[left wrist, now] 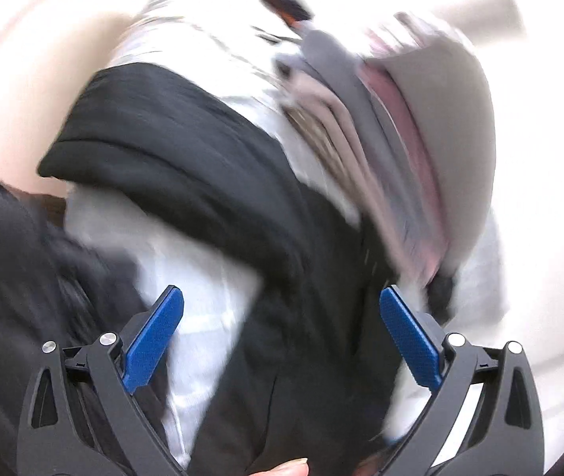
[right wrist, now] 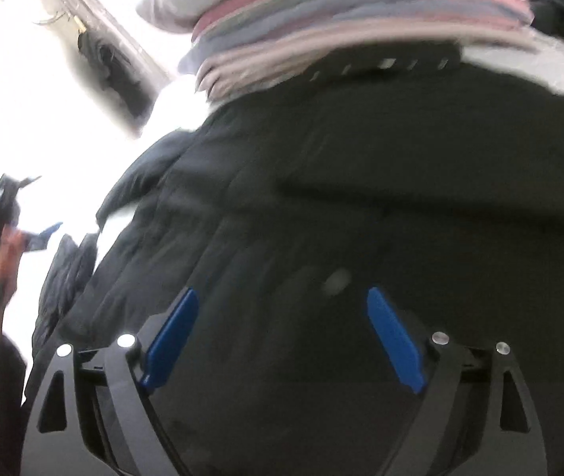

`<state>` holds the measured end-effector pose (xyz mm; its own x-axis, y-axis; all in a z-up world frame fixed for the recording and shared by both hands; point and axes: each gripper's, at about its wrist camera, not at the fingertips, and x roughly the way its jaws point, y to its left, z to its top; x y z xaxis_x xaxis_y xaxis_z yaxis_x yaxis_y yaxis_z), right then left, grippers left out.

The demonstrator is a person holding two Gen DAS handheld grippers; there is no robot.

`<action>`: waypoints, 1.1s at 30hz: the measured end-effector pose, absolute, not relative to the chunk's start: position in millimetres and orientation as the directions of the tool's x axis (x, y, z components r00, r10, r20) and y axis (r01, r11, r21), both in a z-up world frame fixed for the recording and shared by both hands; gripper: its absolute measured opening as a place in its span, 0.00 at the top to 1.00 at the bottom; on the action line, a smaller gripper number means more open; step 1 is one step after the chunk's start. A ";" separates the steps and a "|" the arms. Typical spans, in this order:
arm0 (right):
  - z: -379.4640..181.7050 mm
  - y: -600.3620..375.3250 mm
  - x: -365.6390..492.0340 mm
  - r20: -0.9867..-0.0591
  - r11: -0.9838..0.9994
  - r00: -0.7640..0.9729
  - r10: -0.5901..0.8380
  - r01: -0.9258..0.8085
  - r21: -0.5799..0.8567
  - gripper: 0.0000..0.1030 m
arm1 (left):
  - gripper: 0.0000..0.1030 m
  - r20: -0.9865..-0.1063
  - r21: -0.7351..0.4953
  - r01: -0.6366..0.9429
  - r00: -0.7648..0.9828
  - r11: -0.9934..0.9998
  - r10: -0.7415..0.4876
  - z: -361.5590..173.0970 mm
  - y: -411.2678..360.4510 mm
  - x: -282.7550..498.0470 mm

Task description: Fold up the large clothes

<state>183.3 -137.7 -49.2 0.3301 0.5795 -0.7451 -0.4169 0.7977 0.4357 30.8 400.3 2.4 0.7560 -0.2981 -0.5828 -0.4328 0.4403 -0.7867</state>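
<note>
My left gripper [left wrist: 281, 309] has its jaws spread wide, pinching nothing, above a black garment [left wrist: 210, 182] lying over a white surface [left wrist: 202, 317]. My right gripper [right wrist: 282, 313] has its jaws spread too, empty, with that black garment [right wrist: 361, 198] filling the near view. Farther off, touching its far edge, sits a stack of folded clothes [right wrist: 341, 20] in pink, grey and blue. Both views are blurred.

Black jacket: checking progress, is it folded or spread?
Spread. The black jacket lies wide and rumpled beneath both open grippers, one sleeve flung out.
</note>
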 end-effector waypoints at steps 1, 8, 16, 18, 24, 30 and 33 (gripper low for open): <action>-56.0 -139.9 159.0 -0.750 0.795 0.314 0.582 -0.413 0.444 0.18 | 0.07 -0.560 -0.819 -0.463 0.775 0.338 -0.293 -10.5 436.5 29.4; -75.6 -135.6 155.0 -0.733 0.806 0.353 0.581 -0.374 0.459 0.14 | 0.07 -0.465 -0.832 -0.514 0.851 -0.209 -0.245 -115.1 540.1 8.0; -75.2 -121.8 148.9 -0.737 0.811 0.372 0.563 -0.420 0.407 0.07 | 0.07 -0.454 -0.770 -0.529 0.847 -0.356 -0.275 -164.6 522.7 16.3; -75.5 -124.5 149.0 -0.731 0.805 0.368 0.575 -0.416 0.423 0.07 | 0.07 -0.433 -0.776 -0.487 0.873 -0.400 -0.224 -171.9 520.4 17.6; -75.5 -126.3 147.1 -0.729 0.801 0.363 0.581 -0.415 0.432 0.07 | 0.07 -0.354 -0.843 -0.369 0.928 -0.390 -0.113 -167.5 528.2 18.7; -62.5 -140.5 141.8 -0.692 0.815 0.437 0.574 -0.384 0.433 0.07 | 0.86 -0.397 -0.896 -0.413 0.909 -0.164 -0.123 -147.6 526.4 38.5; -42.9 -161.5 140.2 -0.650 0.856 0.557 0.517 -0.335 0.393 0.07 | 0.89 -0.446 -0.895 -0.444 0.893 0.041 -0.056 -108.2 522.4 43.8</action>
<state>140.2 -161.5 -42.9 0.5567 0.5166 -0.6505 -0.3353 0.8562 0.3930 43.8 522.4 -108.2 0.8934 -0.0559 -0.4458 -0.4441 0.0412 -0.8950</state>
